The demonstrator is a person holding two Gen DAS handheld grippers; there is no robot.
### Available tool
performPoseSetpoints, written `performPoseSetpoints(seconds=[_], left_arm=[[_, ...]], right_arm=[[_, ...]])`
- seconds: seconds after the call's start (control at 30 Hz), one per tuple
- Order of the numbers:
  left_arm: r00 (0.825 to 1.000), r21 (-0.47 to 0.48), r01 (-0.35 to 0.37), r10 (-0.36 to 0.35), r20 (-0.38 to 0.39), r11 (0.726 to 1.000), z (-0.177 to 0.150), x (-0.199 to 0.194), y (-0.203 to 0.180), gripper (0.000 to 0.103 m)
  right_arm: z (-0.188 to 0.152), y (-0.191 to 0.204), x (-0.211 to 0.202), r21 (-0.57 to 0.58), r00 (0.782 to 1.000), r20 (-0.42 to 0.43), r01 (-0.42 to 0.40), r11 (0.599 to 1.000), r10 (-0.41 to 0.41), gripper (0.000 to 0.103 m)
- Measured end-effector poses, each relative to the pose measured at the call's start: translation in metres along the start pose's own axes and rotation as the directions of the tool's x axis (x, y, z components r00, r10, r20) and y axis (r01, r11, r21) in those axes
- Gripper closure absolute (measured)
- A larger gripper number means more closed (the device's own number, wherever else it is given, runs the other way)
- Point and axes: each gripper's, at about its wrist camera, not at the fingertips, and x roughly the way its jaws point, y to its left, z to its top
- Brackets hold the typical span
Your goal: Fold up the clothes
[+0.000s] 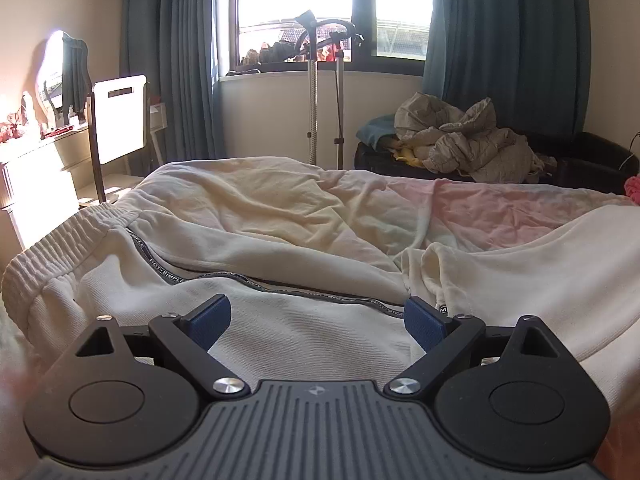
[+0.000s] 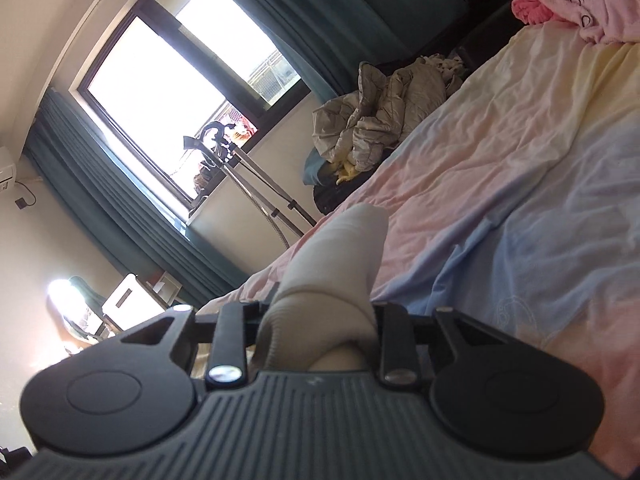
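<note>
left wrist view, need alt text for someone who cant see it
The left tongs, open with blue pads, hover low over cream sweatpants spread on a bed, the ribbed waistband to the left. Beyond are a bright window with teal curtains, and a heap of grey bedding on a dark bench.

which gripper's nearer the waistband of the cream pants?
Left. The left gripper hovers open over the pants, with the waistband just ahead to its left. The right gripper is shut on cream fabric; no waistband shows in its view.
</note>
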Motion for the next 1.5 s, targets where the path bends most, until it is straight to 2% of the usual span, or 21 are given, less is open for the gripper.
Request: performPoseSetpoints(seconds=[0.1,0.23,0.37,0.5,0.73,0.87,0.97,1.23,1.37,1.5], left_arm=[[0.998,0.092,0.006,0.000,-0.070,0.996,-0.007,0.021,-0.043,0.008],[0.997,0.107,0.016,-0.007,-0.080,0.994,-0.014,0.038,-0.094,0.008],[0.995,0.084,0.050,-0.043,-0.089,0.995,-0.017,0.048,-0.128,0.009],[0.991,0.138,0.081,-0.064,-0.121,0.987,-0.010,0.050,-0.134,0.008],[0.990,0.220,0.085,-0.058,-0.125,0.972,0.017,0.005,-0.064,0.008],[0.994,0.214,0.004,0.018,-0.105,0.977,0.017,-0.013,-0.025,0.008],[0.993,0.152,-0.003,0.020,-0.115,0.988,0.026,-0.016,-0.001,0.008],[0.996,0.006,0.051,-0.051,-0.077,0.999,0.049,-0.022,0.054,0.008],[0.993,-0.085,0.074,-0.081,-0.086,0.994,0.052,-0.020,0.088,0.008],[0.998,-0.222,0.040,-0.048,-0.031,0.974,0.059,-0.030,0.142,0.008]], right_arm=[[0.012,0.000,-0.018,-0.043,0.998,0.066,0.015,0.999,-0.012,0.073],[0.026,0.001,-0.035,-0.089,0.988,0.153,0.039,0.995,-0.025,0.073],[0.039,0.000,-0.048,-0.126,0.971,0.234,0.072,0.989,-0.041,0.073],[0.046,-0.001,-0.052,-0.164,0.957,0.286,0.092,0.982,-0.042,0.073],[0.033,0.022,-0.037,-0.255,0.937,0.346,0.136,0.957,-0.041,0.072],[0.023,0.039,-0.028,-0.310,0.922,0.386,0.169,0.935,-0.039,0.072],[0.013,0.054,-0.020,-0.361,0.915,0.401,0.201,0.911,-0.043,0.072],[-0.035,0.114,0.012,-0.544,0.915,0.396,0.298,0.784,-0.073,0.072],[-0.072,0.152,0.040,-0.609,0.923,0.382,0.296,0.736,-0.055,0.072],[-0.114,0.189,0.068,-0.672,0.934,0.357,0.277,0.686,-0.027,0.073]])
